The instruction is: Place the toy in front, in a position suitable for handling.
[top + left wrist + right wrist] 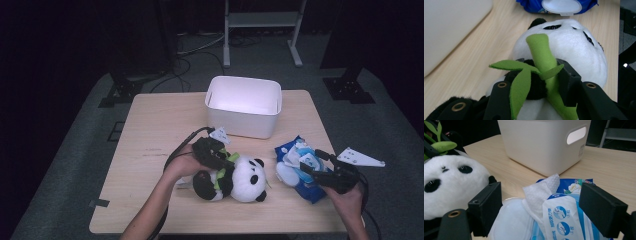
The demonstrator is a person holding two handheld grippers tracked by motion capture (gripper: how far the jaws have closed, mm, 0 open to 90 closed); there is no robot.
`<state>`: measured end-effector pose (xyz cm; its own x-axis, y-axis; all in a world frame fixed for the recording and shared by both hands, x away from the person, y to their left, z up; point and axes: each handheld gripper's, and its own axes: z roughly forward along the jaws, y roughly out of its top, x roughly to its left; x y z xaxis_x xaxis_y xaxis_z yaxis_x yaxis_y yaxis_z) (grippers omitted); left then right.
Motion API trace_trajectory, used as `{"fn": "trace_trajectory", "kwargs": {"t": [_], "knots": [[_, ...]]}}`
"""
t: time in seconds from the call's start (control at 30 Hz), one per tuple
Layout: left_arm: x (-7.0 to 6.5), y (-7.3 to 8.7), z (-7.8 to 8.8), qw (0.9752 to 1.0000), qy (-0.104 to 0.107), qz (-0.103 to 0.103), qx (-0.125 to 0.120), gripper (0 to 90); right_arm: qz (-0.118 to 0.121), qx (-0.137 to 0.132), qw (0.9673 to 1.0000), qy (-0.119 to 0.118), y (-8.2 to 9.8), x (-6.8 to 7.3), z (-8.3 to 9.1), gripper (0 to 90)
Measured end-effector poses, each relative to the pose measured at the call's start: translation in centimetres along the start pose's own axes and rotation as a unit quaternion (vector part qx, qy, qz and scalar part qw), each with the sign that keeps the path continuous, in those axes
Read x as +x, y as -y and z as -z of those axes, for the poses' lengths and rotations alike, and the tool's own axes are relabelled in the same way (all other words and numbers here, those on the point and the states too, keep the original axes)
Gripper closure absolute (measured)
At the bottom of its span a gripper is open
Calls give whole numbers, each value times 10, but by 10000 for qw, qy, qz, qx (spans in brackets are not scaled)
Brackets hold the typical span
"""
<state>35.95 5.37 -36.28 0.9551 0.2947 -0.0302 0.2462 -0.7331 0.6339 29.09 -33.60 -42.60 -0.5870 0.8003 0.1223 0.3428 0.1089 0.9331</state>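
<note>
- High view: the left gripper (220,160) is closed on the plush panda (235,179), which lies on the wooden table (150,150) in front of the white bin (244,105). The right gripper (320,172) sits over the blue wipes pack (300,170), right of the panda.
- Left gripper view: the jaws clamp the panda's dark arm and the green bamboo stalk (541,53); the white head lies beyond them.
- Right gripper view: the jaws stand on both sides of the wipes pack (564,192); I cannot tell if they press it. One wipe (541,188) sticks out.
</note>
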Motion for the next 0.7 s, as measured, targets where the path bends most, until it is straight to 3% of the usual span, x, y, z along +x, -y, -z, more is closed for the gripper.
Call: {"fn": "trace_trajectory", "kwargs": {"t": [0.17,0.23,0.5,0.57,0.7], "knots": [[-1,5,-2,10000,40,47,13,588,31,80,10000,8,1,1,-1,174],[-1,9,-1,9998,92,146,-87,566,87,123,9999,15,1,2,-3,180],[1,14,7,9990,229,228,-309,419,356,353,9987,11,-2,11,-10,187],[0,16,12,9982,266,265,-475,391,473,447,9979,-42,-6,14,-13,200],[2,22,25,9977,127,317,-594,349,780,729,9942,-99,-15,19,-25,214]]}}
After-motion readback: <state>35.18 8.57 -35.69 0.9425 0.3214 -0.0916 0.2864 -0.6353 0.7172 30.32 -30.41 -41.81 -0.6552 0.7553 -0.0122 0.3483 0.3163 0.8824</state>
